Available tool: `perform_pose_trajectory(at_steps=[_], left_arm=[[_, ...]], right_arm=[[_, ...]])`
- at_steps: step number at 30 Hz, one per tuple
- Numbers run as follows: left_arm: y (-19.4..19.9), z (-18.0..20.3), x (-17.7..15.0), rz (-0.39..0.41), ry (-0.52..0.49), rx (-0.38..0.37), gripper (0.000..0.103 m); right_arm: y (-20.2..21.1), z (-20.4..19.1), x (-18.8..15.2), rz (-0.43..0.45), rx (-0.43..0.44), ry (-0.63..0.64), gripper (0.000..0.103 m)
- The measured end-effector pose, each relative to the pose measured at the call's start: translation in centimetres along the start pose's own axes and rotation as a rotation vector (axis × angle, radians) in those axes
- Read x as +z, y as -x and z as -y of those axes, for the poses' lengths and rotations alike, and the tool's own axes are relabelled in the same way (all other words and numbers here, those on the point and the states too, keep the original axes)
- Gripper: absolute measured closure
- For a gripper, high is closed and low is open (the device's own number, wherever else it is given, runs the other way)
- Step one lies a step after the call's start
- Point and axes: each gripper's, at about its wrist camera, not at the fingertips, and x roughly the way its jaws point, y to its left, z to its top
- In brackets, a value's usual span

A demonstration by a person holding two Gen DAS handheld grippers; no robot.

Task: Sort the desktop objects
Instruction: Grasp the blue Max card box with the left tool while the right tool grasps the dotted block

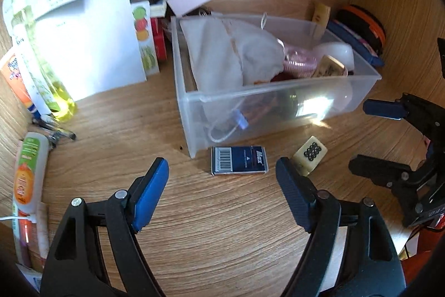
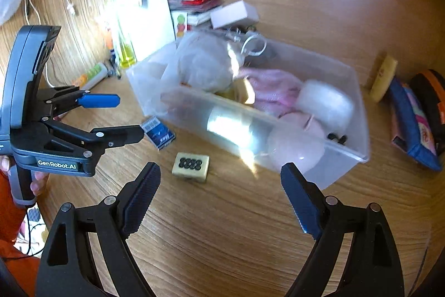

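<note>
Ahead of left hand-held gripper, staple box

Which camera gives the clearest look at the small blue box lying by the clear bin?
The left wrist view: the blue box lies flat and unobstructed, barcode and label showing. In the right wrist view the blue box is smaller, angled and partly behind the left gripper.

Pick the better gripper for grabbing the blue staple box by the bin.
Left, probably. The left gripper is lined up on the blue staple box, jaws open and empty. The right gripper is lined up on the mahjong tile instead.
</note>
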Motion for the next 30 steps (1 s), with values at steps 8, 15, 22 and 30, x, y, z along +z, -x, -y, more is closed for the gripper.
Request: perform_pose_trajectory(at_steps=[8,15,22,30], left_arm=[[-2.0,0.8,-0.1,-0.059,-0.039,-0.039,0.026],[-2.7,1.2,0.1,-0.07,-0.067,-0.051,0.041],[-2.7,1.1,-0.1,-0.042,-0.081,-0.024,0.05],[-2.7,0.8,-0.1,-0.029,-0.074,-0.017,0.055]], right_arm=[[-2.1,0.0,-0.2,-0.045,0.029,-0.012,0.017],[-3.0,-0.6,-0.1,-0.057,0.037,0.0,0.024],[-4.3,-1.4,0.0,-0.095,0.044,0.024,0.041],[-5.3,-2.1,0.0,-0.108,0.051,0.025,0.066]])
